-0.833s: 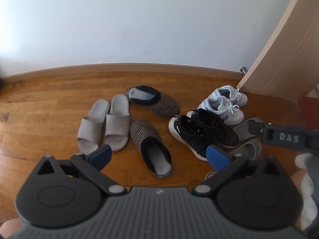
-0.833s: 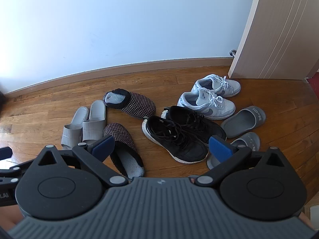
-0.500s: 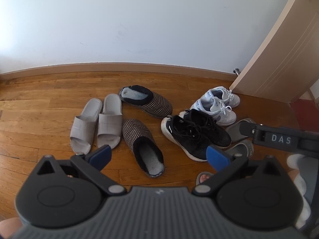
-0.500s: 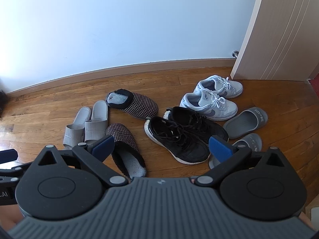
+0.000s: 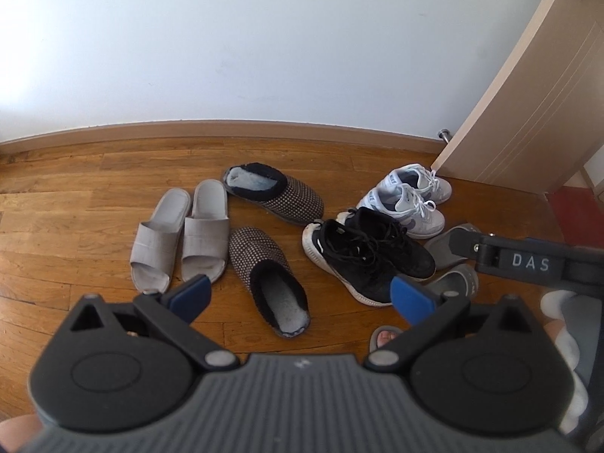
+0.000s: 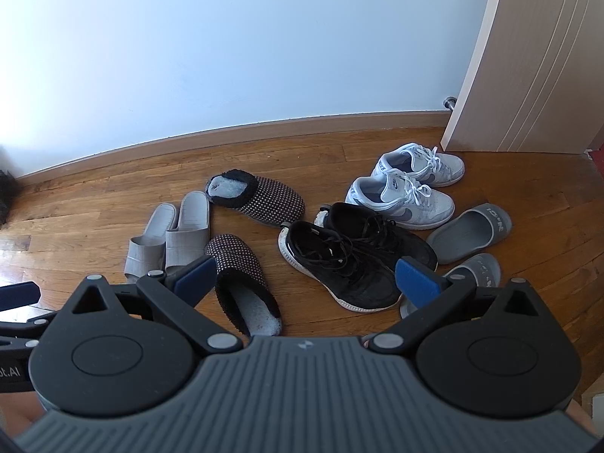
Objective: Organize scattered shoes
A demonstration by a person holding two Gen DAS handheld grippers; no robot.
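Bright daylight, seemingly from the left — edges fisheye-bent.

A wooden floor (image 6: 528,264) meets a white wall (image 6: 245,45) along a wooden skirting board (image 5: 264,134). A beige door (image 6: 547,56) stands at the right, a doorstop (image 6: 449,102) beside it.

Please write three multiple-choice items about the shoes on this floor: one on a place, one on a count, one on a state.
1. What lies nearest the door?
A. white sneakers
B. beige slides
C. dotted slippers

2. How many shoes lie on the wooden floor?
A. six
B. ten
C. twelve

3. The left hand-held gripper is:
A. shut on a slipper
B. open, holding nothing
C. shut, empty

Key: 1 A, the white sneakers sit by the door's foot. 2 B, five pairs show. 3 B, its blue pads stand wide apart with only floor and shoes beyond them.
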